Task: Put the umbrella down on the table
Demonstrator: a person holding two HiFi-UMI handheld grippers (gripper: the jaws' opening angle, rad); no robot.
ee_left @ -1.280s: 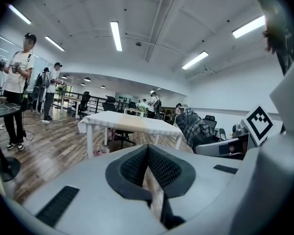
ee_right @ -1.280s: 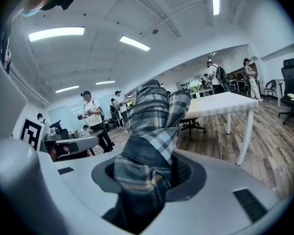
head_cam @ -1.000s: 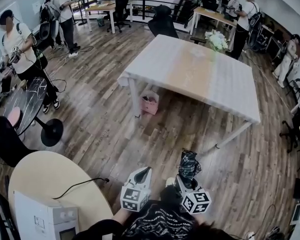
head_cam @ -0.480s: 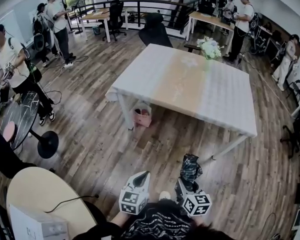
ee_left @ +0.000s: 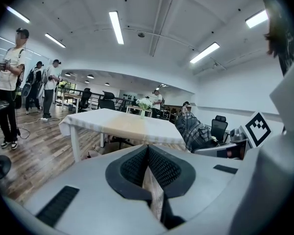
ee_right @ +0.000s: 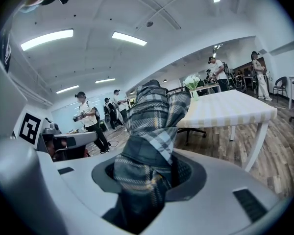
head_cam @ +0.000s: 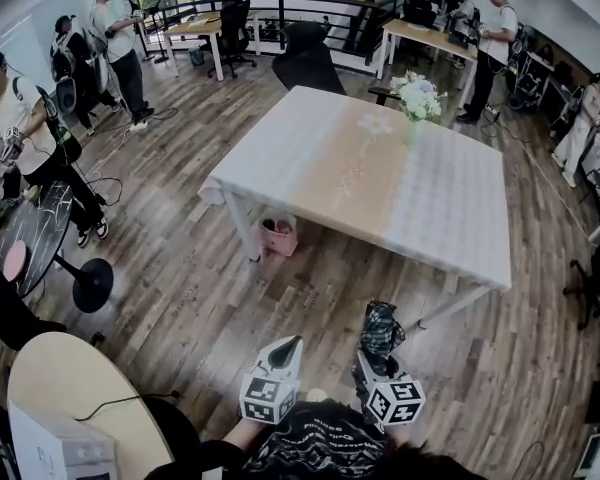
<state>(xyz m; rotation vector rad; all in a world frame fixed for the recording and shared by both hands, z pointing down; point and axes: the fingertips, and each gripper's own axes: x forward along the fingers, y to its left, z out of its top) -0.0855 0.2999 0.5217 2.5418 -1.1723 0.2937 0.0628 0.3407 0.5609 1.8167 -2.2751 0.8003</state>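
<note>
The right gripper [head_cam: 375, 362] fingers are clamped on the folded plaid umbrella [head_cam: 381, 329], upright above the floor, short of the bench [head_cam: 330, 158]. The left gripper [head_cam: 290, 346] fingers are together, empty.

Risk: soft fabric may slip from the clamp; a far placement may upset the vase [head_cam: 412, 126] of white flowers [head_cam: 418, 96].

The pink bin [head_cam: 278, 236] beneath: contents unclear.

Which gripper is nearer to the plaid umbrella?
Right. The right gripper is shut on the umbrella, which sticks out past its jaws; the left gripper is beside it, apart from the umbrella, jaws shut.
</note>
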